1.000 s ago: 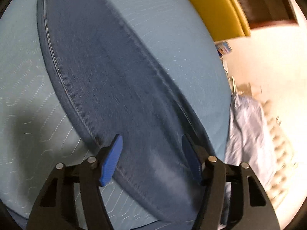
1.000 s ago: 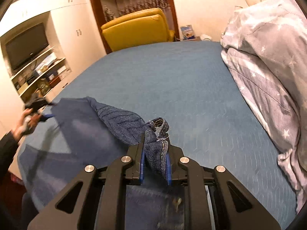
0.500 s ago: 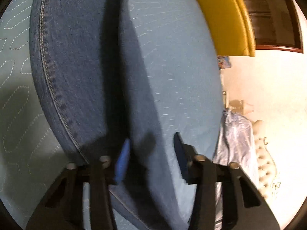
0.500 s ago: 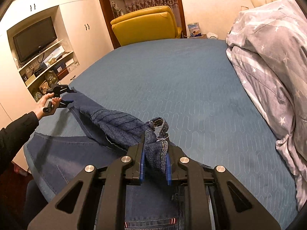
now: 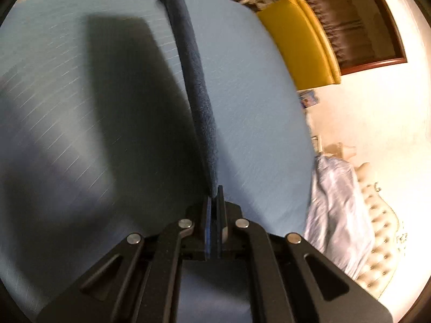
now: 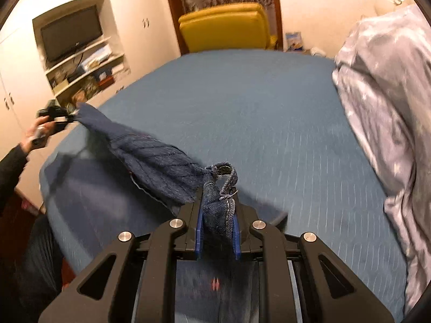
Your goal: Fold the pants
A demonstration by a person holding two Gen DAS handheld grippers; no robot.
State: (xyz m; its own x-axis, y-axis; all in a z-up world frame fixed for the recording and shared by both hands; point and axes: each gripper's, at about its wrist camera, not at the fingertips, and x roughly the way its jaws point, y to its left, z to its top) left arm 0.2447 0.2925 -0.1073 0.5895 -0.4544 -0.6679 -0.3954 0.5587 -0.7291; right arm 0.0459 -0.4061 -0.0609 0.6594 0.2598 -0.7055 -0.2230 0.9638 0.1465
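A bedroom, a blue bedspread (image 6: 269,123), and jeans (image 6: 161,161) stretched in the air above it.

The left gripper (image 6: 63,117) pinches one end tight beyond the bed's left edge; the right gripper (image 6: 216,231) is clamped on a bunched hem near the front edge, denim sagging between them, a yellow armchair (image 6: 226,29) past the far edge.

blue bed (image 6: 269,113), yellow armchair (image 6: 226,31), tv (image 6: 71,33) in white wall unit.
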